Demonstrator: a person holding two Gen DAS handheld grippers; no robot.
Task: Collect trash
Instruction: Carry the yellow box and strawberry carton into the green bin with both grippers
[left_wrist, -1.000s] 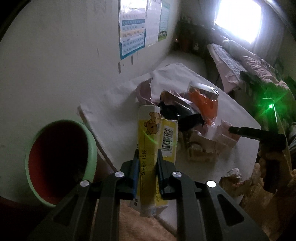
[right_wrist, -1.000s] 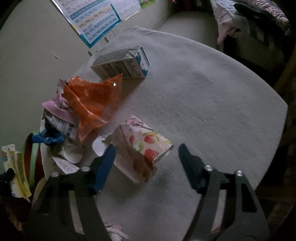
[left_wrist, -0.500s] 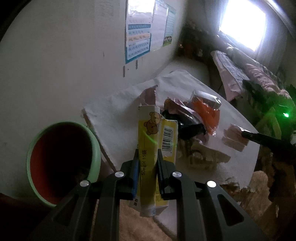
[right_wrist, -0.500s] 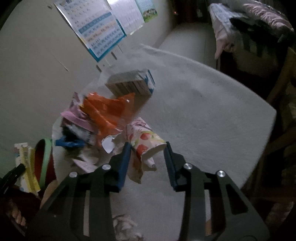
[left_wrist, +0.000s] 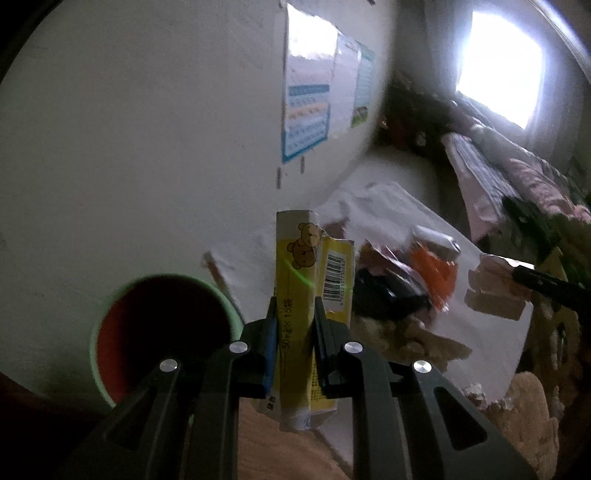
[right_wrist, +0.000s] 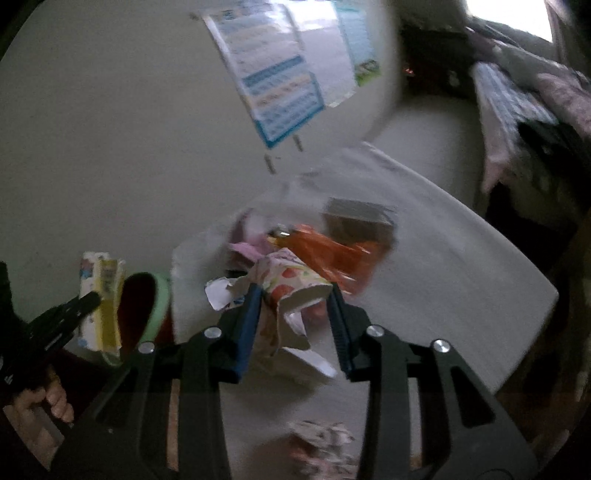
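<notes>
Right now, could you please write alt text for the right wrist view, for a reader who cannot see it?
The right gripper is shut on a crumpled strawberry-print paper cup, held above a white table littered with an orange wrapper and other trash. At the left, the left gripper holds a yellow carton beside a green-rimmed bin.

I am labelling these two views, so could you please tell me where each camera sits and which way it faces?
Left wrist: on the left hand-held gripper, looking down past its fingers, shut on a yellow box, to the bin and table.
Right wrist: on the right hand-held gripper, shut on a strawberry carton, facing the table; a hand shows at lower left.
Shared: bin, yellow box, orange wrapper, wall poster.
</notes>
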